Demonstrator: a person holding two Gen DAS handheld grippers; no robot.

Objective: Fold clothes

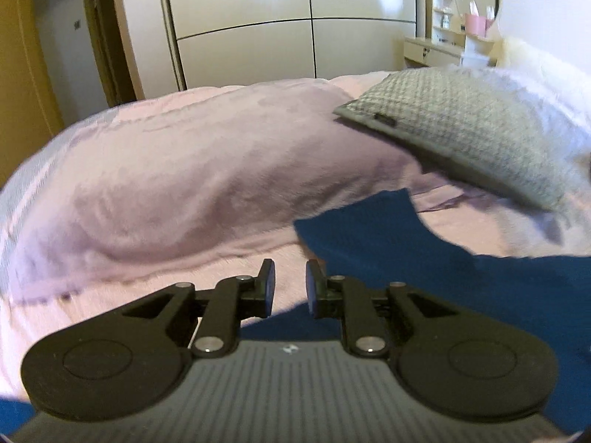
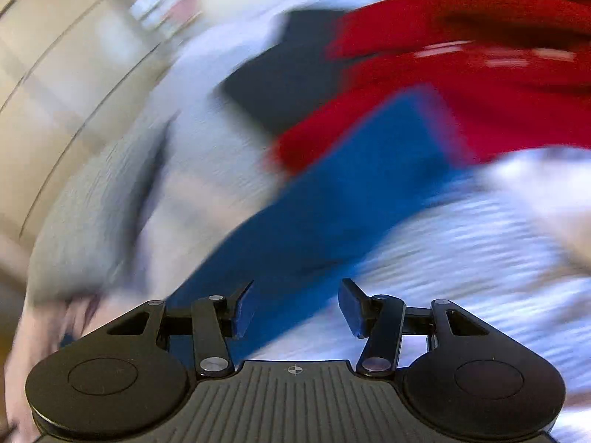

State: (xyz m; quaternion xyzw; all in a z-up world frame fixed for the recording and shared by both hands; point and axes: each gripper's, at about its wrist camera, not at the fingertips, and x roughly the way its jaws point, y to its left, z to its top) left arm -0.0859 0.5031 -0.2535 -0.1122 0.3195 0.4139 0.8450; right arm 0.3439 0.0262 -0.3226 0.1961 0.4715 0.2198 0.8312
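No readable text, brand or number showed in either view; only a small round crosshair mark (image 2: 294,370) stood on the right gripper's ribbed body.

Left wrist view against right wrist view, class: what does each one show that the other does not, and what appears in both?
Only the left wrist view shows the left gripper, its jaws narrowly apart with nothing between them, and a pink container on a far shelf. Only the right wrist view, heavily blurred, shows the right gripper, jaws open and empty, and red clothing. Both show the blue garment, the grey checked pillow and the pale bedcover.
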